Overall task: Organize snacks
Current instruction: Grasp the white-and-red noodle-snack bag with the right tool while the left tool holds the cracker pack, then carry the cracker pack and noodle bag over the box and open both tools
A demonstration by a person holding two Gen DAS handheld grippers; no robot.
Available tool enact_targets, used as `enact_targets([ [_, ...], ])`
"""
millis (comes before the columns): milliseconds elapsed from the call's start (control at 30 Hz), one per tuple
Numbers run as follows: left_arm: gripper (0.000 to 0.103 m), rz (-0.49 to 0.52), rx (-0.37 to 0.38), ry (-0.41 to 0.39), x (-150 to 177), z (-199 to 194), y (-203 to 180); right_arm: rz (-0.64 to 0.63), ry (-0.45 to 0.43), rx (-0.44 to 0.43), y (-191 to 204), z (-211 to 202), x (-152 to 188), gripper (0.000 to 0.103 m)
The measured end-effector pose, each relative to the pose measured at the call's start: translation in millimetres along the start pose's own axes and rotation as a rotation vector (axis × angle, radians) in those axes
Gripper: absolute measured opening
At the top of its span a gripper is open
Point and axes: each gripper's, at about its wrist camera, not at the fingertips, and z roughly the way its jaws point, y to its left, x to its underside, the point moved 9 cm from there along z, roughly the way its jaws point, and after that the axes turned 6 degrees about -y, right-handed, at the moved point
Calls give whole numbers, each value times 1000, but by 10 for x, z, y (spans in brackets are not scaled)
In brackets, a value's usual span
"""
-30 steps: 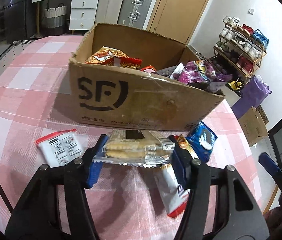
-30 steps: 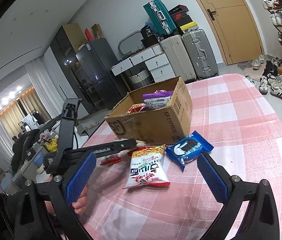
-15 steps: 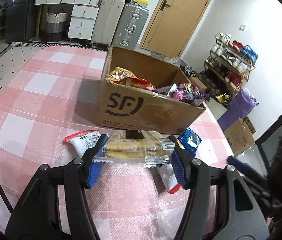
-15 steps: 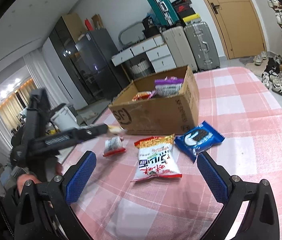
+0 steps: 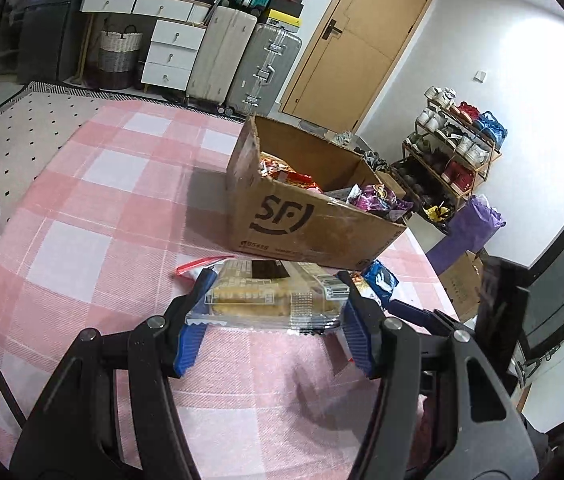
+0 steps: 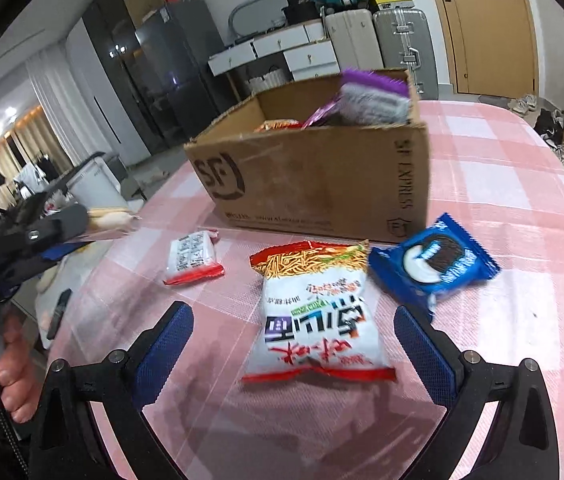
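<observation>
My left gripper (image 5: 271, 312) is shut on a clear pack of yellow biscuits (image 5: 265, 296), held above the pink checked tablecloth in front of the brown cardboard box (image 5: 314, 220), which holds several snack bags. My right gripper (image 6: 294, 340) stands open just above a white and red noodle snack bag (image 6: 314, 312) that lies flat between its blue fingers. A blue cookie packet (image 6: 434, 264) lies to the right of that bag, a small white and red sachet (image 6: 193, 256) to the left. The box (image 6: 314, 176) stands behind them. The left gripper shows at the left edge of the right wrist view.
The pink checked tablecloth (image 6: 502, 184) covers a round table. Suitcases (image 5: 241, 56), white drawers and a wooden door stand behind it, and a shoe rack (image 5: 454, 152) to the right. A hand (image 6: 9, 376) grips the left tool's handle.
My left gripper has drawn back and up from the box, the biscuit pack still in it. My right gripper has come down over the noodle bag, which now lies between its fingers.
</observation>
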Motion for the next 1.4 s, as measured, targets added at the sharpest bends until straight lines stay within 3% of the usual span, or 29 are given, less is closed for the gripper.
enact_targets([
  [200,57,0,2,-13,24,-156,95,-7,39,28,0,201,34,98],
  [333,57,-5,8,-3,45,-182,113,-18,73,46,-19,292,78,66],
  [467,57,2,13,-9,39,-225,101,-21,85,22,-28,336,121,53],
  [833,57,36,13,-24,10,-326,2,33,43,-46,42,164,93,49],
  [1133,57,58,-6,-48,-95,-385,1,64,-121,-123,123,-378,-168,49],
  [1400,57,95,-16,-73,-316,-434,-60,40,-208,-176,316,-821,-468,49],
])
